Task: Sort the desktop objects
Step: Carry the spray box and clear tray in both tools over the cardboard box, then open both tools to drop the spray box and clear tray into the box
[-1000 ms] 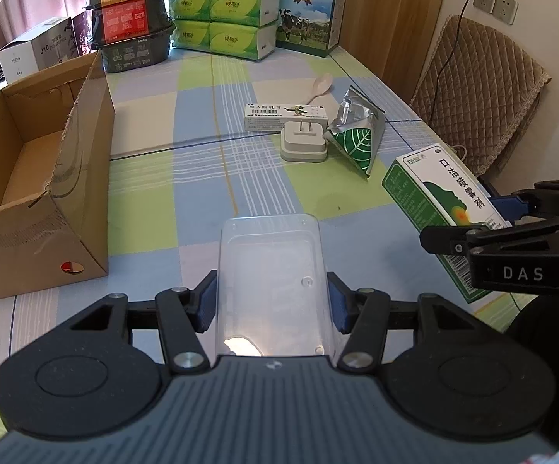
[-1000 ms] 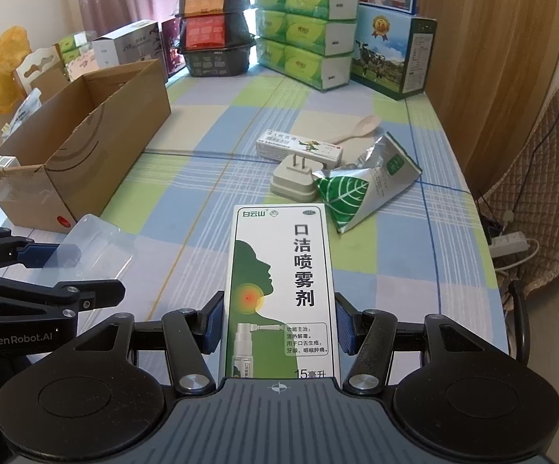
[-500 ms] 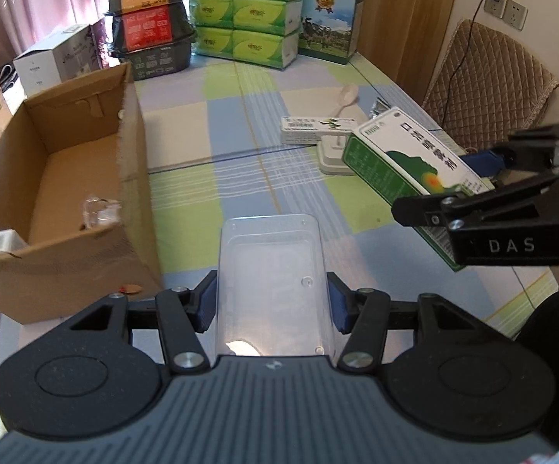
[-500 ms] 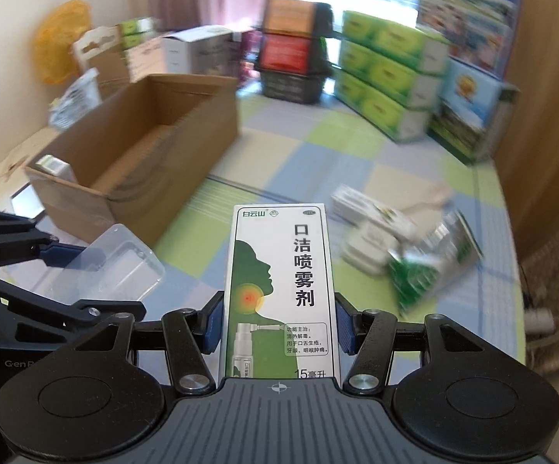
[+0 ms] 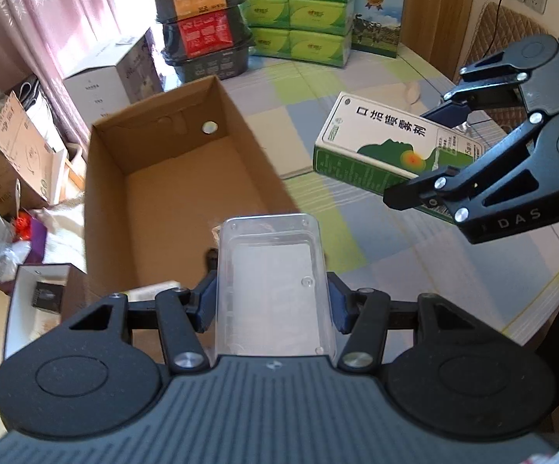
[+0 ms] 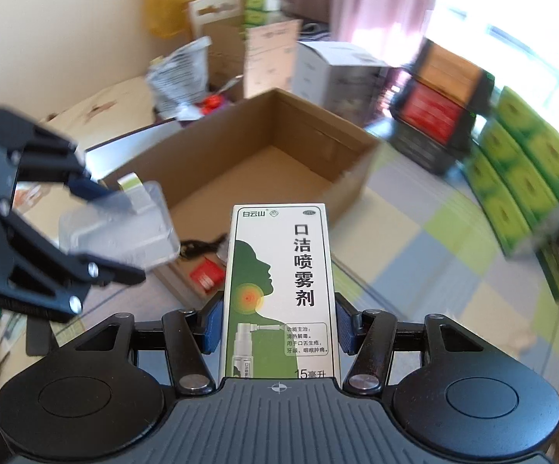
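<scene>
The left claw (image 5: 271, 305) is squeezed tight on a clear plastic box (image 5: 273, 278) and holds it over the near end of the open cardboard box (image 5: 186, 197). The right claw (image 6: 277, 328) grips a white and green spray box (image 6: 279, 286) by its long sides. It holds the spray box up in the air just to the right of the cardboard box, above the checked surface (image 5: 356, 232). Green tissue packs (image 5: 298, 11) sit stacked at the far end.

Grippers: 2. Clear plastic case (image 5: 271, 282): 1. Spray box (image 6: 279, 290): 1. Open cardboard box (image 5: 171, 193): 1. Green tissue packs (image 5: 298, 11): 6 visible.
</scene>
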{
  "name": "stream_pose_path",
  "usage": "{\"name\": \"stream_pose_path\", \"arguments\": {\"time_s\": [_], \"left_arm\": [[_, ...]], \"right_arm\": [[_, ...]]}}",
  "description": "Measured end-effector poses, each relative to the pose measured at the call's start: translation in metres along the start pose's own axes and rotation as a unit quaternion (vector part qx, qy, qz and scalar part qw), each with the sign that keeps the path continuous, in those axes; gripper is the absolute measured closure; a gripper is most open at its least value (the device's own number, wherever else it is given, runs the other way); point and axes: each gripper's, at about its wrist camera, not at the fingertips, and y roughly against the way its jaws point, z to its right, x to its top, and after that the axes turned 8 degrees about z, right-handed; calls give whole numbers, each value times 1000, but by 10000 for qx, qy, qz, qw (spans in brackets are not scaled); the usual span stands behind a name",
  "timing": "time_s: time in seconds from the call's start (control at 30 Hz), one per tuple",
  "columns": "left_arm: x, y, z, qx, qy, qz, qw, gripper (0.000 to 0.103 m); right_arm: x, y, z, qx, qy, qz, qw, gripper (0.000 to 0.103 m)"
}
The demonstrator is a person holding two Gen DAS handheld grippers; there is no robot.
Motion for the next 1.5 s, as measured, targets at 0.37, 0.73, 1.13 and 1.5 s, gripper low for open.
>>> {"name": "stream_pose_path", "arguments": {"time_s": [0.37, 0.73, 1.13, 1.5], "left_arm": [[27, -32, -68, -84, -516, -422, 9977, 52], [35, -76, -96, -175, -614, -649, 9959, 52], [23, -94, -118, -9, -373, -696, 9969, 51], [14, -67, -122, 123, -299, -522, 9981, 45]], "right_arm": [[42, -60, -10, 268, 1091, -501, 9924, 50], [54, -103, -9, 407, 1177, -714, 9896, 50], [62, -126, -16, 487, 1140, -761, 9894, 50], [77, -121, -20, 470, 790, -237, 9955, 27]]}}
